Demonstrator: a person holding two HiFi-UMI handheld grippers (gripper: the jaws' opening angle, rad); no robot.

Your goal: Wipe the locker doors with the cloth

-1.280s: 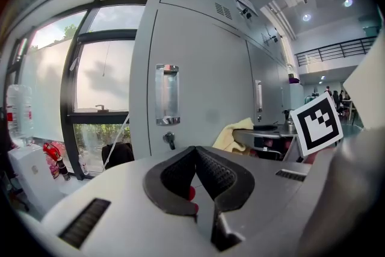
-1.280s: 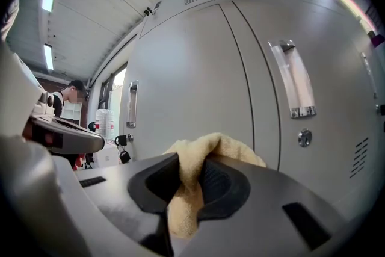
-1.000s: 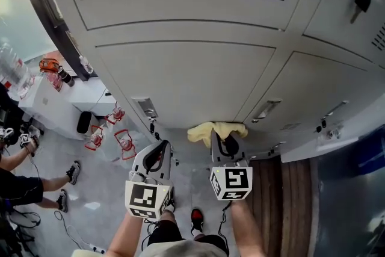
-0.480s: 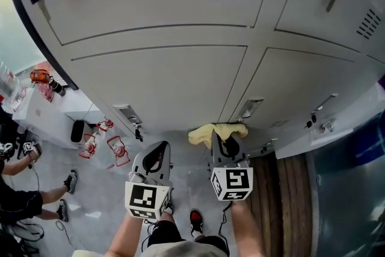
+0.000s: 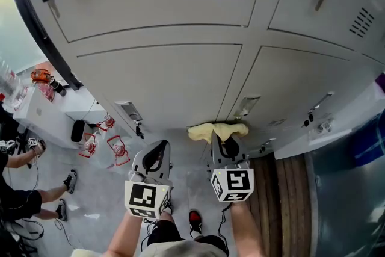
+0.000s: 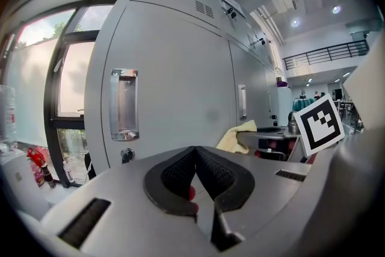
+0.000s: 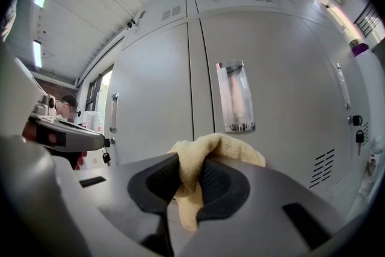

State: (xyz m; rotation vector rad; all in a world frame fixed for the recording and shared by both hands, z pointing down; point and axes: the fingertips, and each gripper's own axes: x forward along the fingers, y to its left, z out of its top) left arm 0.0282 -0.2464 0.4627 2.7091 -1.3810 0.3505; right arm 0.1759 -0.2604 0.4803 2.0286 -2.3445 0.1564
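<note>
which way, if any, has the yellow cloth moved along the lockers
Yes, rightward: the yellow cloth in the right gripper now sits directly below the recessed door handle it was left of.

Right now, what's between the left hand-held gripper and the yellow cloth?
Only bare grey floor, as the head view shows, between the left hand-held gripper and the cloth pinched in the right hand-held gripper.

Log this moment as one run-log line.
left tool: shut, empty | right tool: shut on pale yellow terry cloth | grey metal locker door: just ahead, contact unclear
</note>
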